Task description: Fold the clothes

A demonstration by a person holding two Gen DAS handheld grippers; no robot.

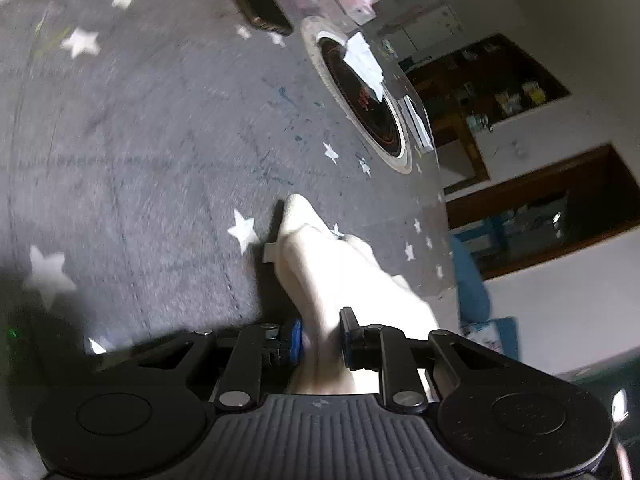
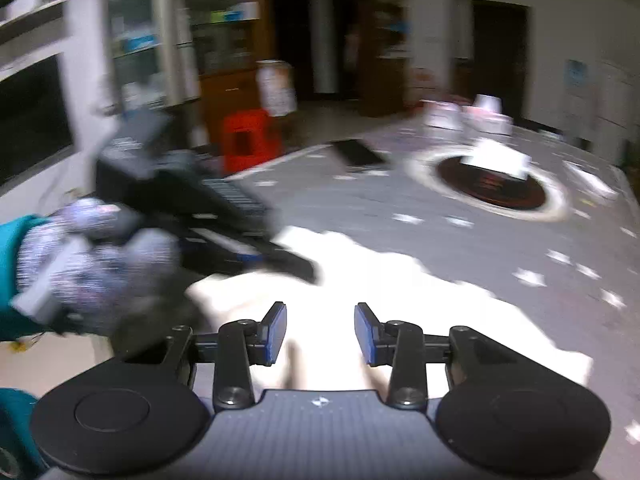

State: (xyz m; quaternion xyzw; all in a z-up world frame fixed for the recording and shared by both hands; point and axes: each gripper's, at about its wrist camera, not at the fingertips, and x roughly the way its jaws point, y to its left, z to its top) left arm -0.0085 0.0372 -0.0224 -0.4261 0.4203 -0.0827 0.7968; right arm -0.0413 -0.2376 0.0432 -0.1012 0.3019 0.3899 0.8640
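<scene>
A white garment (image 2: 360,280) lies on the grey star-patterned table (image 2: 460,248). In the left wrist view my left gripper (image 1: 320,338) is shut on a fold of the white garment (image 1: 320,264), which runs forward from between the jaws over the tablecloth (image 1: 140,152). In the right wrist view my right gripper (image 2: 320,334) is open and empty just above the near part of the garment. The left gripper (image 2: 208,208), held by a gloved hand (image 2: 96,256), shows at the left, its tip at the garment's far edge.
A round black induction cooker (image 2: 492,188) with a white paper on it sits on the table; it also shows in the left wrist view (image 1: 360,96). A dark phone (image 2: 356,154) and white boxes (image 2: 468,118) lie beyond. A red stool (image 2: 248,136) stands off the table.
</scene>
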